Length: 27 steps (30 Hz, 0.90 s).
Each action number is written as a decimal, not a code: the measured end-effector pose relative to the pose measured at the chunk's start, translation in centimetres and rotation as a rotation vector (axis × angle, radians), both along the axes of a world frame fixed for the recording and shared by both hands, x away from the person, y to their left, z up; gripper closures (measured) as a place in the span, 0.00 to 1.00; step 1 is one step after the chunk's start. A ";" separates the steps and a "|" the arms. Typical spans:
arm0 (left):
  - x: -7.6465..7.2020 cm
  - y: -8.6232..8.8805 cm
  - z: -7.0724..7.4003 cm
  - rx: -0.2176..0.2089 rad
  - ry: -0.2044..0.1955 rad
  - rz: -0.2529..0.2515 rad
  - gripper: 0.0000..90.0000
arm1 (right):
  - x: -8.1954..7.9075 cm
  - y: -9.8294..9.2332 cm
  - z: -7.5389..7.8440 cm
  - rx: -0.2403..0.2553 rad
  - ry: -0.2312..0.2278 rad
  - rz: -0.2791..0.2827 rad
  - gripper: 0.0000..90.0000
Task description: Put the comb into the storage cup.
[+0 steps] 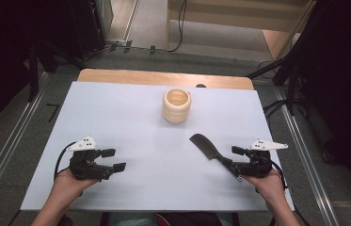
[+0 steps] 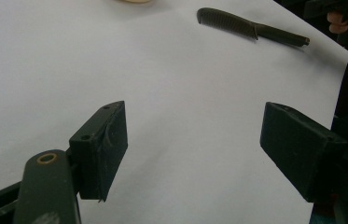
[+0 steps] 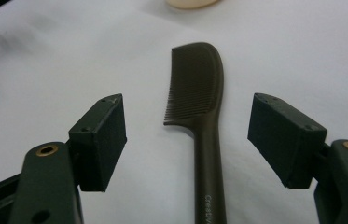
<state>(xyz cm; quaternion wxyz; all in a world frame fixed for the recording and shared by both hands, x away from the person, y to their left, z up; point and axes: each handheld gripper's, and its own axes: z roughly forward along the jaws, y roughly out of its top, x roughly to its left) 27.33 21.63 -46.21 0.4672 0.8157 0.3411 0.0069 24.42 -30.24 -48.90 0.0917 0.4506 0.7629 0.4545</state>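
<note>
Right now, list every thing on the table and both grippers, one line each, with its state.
Comb: lying flat on the table, handle between the right gripper's jaws, not gripped.
Cup: upright at the far middle, open top, nothing visible inside.
Left gripper: open, holding nothing, low over the table.
Right gripper: open, pads clear of the comb's handle.
Table: covered by a white sheet.
</note>
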 end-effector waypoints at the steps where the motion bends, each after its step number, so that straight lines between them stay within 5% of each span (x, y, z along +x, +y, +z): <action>1: 0.1 0.0 0.0 0.000 0.001 -0.001 0.27 | 0.0 0.0 -0.1 -0.006 0.002 -0.001 0.30; 17: 0.9 -0.7 0.0 0.001 -0.002 -0.015 0.27 | -0.2 -0.3 -1.6 -0.074 0.073 -0.011 0.41; 27: 1.0 -0.8 0.0 0.000 -0.003 -0.015 0.27 | 0.0 -0.1 -2.5 -0.098 0.077 0.002 0.54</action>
